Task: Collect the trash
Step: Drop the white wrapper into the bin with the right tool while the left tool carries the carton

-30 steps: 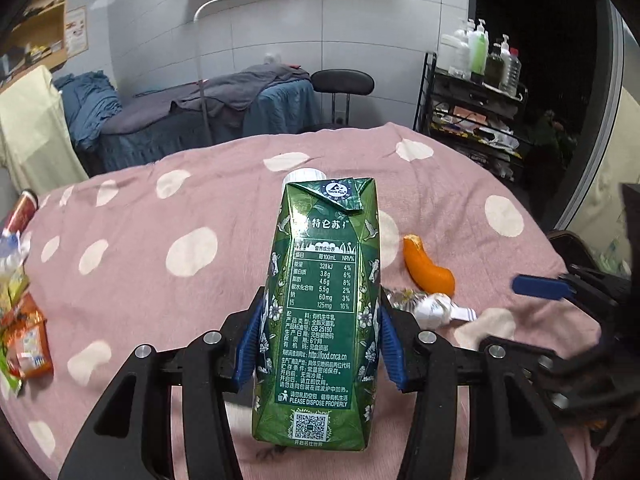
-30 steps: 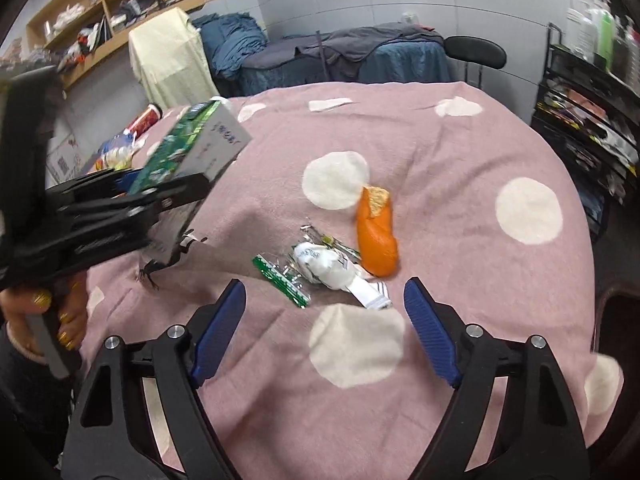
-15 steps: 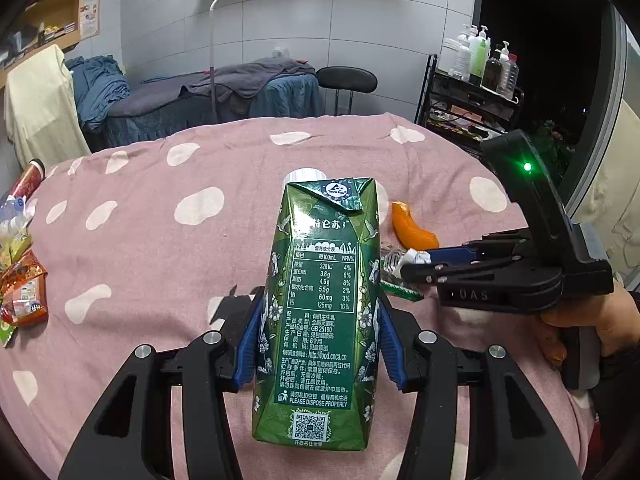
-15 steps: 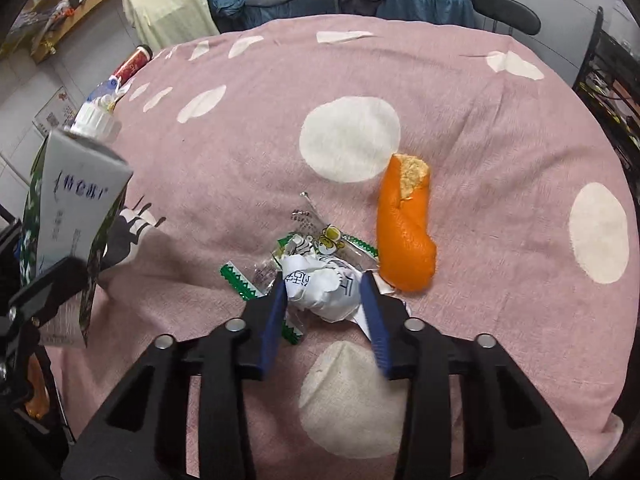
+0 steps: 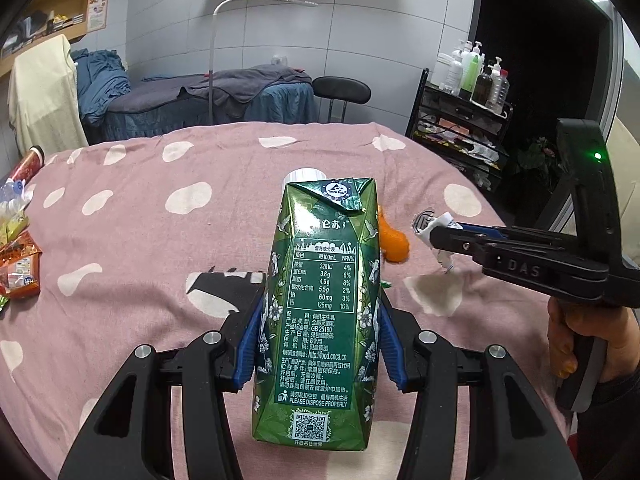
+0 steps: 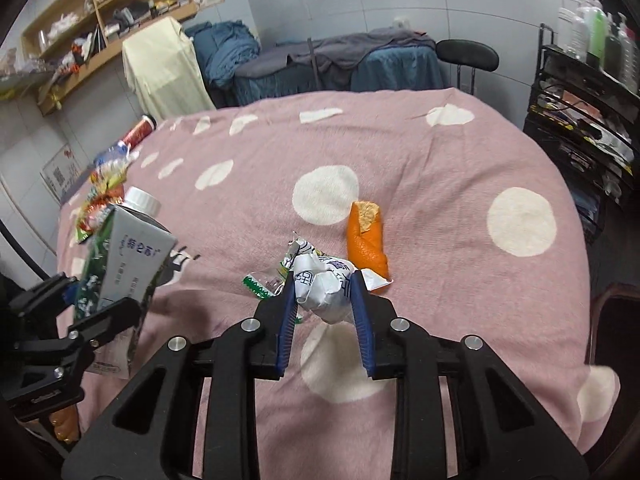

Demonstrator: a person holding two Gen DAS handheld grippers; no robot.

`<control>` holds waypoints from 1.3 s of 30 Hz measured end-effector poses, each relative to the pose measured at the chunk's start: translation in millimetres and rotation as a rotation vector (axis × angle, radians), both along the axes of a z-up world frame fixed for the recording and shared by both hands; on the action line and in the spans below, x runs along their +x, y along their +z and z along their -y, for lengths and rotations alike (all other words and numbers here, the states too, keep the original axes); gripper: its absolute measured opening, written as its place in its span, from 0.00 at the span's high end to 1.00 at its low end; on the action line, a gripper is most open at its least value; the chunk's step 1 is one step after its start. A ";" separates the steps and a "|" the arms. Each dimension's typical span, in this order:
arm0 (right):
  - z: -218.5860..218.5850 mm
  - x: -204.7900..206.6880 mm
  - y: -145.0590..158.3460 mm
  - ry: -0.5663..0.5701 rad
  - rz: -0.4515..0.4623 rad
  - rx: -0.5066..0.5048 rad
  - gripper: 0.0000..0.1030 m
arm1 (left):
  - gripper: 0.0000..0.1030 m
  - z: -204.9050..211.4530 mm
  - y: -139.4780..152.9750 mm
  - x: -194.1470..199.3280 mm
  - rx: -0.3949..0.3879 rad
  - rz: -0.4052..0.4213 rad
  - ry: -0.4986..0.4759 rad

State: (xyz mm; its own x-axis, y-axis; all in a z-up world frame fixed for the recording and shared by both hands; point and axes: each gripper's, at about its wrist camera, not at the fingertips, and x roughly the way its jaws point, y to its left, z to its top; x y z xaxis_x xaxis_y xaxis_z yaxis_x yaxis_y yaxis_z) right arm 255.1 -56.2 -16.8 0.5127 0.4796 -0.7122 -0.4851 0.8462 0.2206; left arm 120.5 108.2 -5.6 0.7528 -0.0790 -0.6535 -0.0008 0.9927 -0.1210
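Fingers first: the right gripper [image 6: 323, 294] has its two blue pads on either side of a crumpled white wrapper [image 6: 320, 290], and the jaws are closing on it right now, with the ball squeezed between them and already looking lifted a bit off the pink spotted cloth [image 6: 440, 160]. In the left wrist view you can see that same wad [image 5: 430, 226] sticking out of the tips, clear of the cloth.

What the next move hangs on, I'd say: the wrapper sits dead centre between the right fingers, so nothing needs lining up. The leftover bits are the catch. A green-edged clear scrap [image 6: 258, 285] lies just left of the left pad, and an orange peel [image 6: 366, 240] lies just beyond and right of the tips, its long axis running away from the gripper. The right hand is clearly the nearer one for both.

The left gripper [image 5: 318, 344] is about half open and clamped on a green milk carton [image 5: 320, 300], held upright with its white cap at the top, above the cloth to the left of the wrapper.

The wrapper looks like thin printed paper or foil, scrunched into a loose lump with a tail hanging out. Probably squashes easily, so it could slip if the grip stays loose.

More snack packets [image 6: 100, 204] sit at the far left edge.
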 end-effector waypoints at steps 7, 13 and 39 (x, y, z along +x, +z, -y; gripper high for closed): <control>34.4 -28.5 16.4 -0.060 0.048 0.063 0.73 | 0.51 33.1 4.7 -5.8 -0.001 0.023 -0.061; 74.8 -51.4 21.8 -0.133 0.074 0.107 0.73 | 0.51 71.8 8.7 -9.5 -0.006 0.044 -0.142; 288.0 -105.2 -22.2 -0.671 0.055 0.074 0.73 | 0.51 203.1 -1.5 -1.8 0.034 0.022 -0.420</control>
State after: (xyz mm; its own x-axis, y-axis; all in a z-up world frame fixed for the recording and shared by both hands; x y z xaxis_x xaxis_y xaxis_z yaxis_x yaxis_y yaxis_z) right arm 150.0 -344.2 -39.0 0.7508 0.0911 -0.6543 0.1278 0.9517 0.2791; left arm 118.7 -94.9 -7.1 0.6733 -0.3608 -0.6454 0.4069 0.9096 -0.0840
